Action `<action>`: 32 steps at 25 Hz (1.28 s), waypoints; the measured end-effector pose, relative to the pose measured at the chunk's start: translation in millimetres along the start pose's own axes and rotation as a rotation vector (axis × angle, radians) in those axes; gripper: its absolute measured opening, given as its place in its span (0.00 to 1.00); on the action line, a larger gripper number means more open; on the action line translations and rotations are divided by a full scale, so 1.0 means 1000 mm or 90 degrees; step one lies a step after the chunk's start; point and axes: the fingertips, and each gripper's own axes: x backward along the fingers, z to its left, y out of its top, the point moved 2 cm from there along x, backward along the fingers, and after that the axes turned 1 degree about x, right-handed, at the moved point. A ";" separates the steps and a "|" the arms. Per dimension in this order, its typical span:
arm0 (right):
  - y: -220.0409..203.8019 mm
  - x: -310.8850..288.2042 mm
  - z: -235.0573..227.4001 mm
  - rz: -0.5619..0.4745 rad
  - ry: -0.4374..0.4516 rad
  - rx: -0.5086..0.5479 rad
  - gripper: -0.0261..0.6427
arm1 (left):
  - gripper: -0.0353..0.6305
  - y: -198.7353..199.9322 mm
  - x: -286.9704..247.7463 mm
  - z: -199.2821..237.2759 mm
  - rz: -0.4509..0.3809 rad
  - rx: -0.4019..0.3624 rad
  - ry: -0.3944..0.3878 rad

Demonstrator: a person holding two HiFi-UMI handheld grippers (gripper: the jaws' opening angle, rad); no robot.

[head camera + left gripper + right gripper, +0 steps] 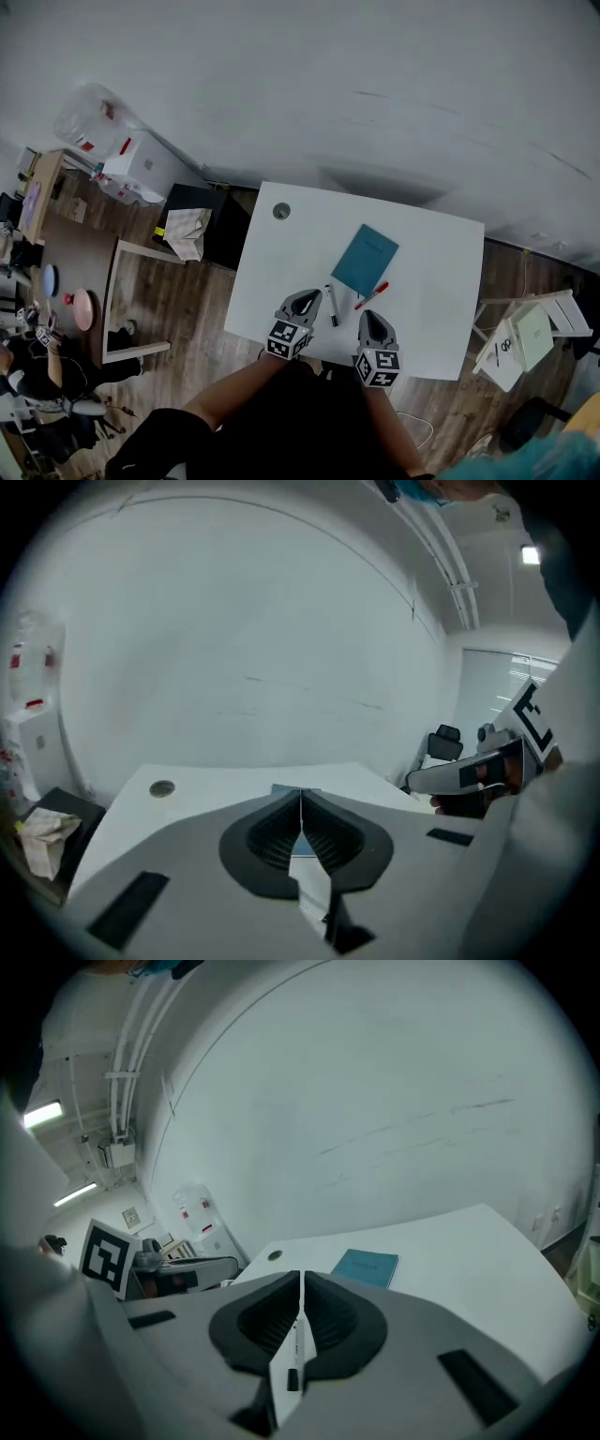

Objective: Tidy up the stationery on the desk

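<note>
Forearms of the person reach up from the bottom middle of the head view, each ending in a grey plastic two-jaw tool. Both the left gripper and the right gripper hover over the near edge of the white rectangular desk, their ribbed black pads pressed together on nothing.

Between them on the desk lies a slim white marker pen with a black cap. Just right of it is a thin red pen. Both look light, rigid and smooth, and likely to roll, so a pinch across mid-barrel seems best.

Beyond, at frame centre, a flat teal notebook lies thin against the top and probably needs lifting by an edge.

Farthest, at the desk's upper left, sits a round grey cable grommet.
</note>
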 end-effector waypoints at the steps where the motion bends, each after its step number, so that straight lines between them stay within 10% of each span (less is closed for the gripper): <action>1: 0.000 -0.006 -0.006 0.005 -0.001 0.000 0.09 | 0.08 -0.001 -0.007 0.004 0.005 0.004 -0.003; 32: -0.052 -0.137 -0.126 0.181 -0.085 -0.065 0.09 | 0.11 -0.074 -0.140 0.064 0.218 -0.021 -0.073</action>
